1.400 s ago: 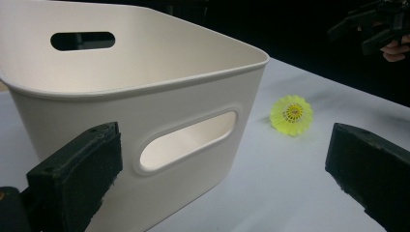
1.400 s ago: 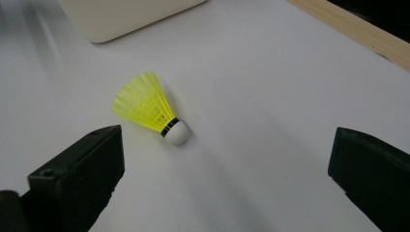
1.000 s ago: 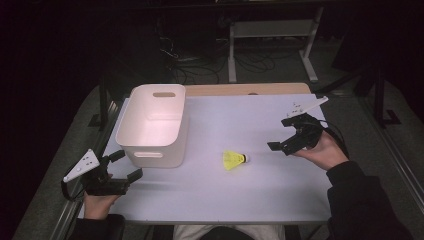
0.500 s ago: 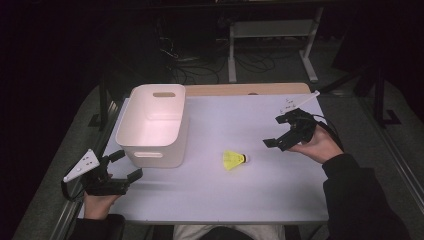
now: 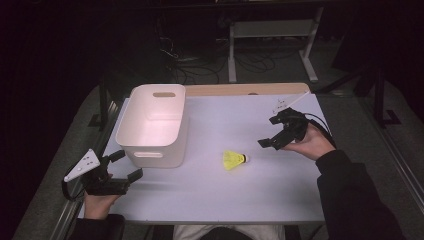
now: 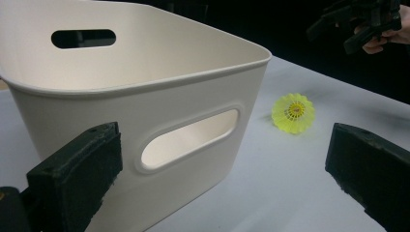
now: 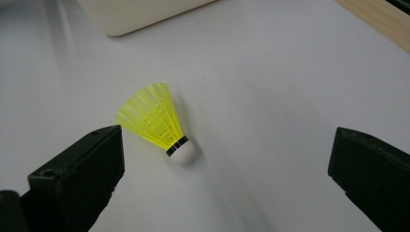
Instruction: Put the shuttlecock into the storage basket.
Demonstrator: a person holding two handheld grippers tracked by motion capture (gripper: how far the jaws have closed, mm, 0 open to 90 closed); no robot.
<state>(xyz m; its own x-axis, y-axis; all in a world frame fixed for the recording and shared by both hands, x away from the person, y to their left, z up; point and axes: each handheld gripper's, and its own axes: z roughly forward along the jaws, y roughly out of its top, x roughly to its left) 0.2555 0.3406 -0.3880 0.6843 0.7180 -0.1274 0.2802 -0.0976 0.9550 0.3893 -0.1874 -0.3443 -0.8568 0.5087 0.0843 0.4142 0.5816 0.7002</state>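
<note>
**Right claw lining up on the shuttlecock**

Plainly the step in hand is a pick-up: the right claw (image 5: 274,139), jaws spread wide and holding nothing, hangs just off the yellow shuttlecock (image 5: 234,160), which lies on its side on the table (image 5: 280,200) a little toward the near edge, between the white bin (image 5: 155,125) and the right hand. To do it well I'd bring the jaws down either side of the skirt close to the cork, where it is stiffest, and close gently; squeezing the flared end would likely crush it or let it spring out.

From the right gripper view the skirt (image 7: 150,118) is a ribbed plastic mesh cone ending in a rounded white cork (image 7: 183,151) with a dark band. The bin looks like smooth matte plastic with rounded corners and slotted handles. By the near left corner the left claw (image 5: 125,165) rests, jaws also apart and empty, facing the bin's wall; whether it touches the table I can't quite tell.
</note>
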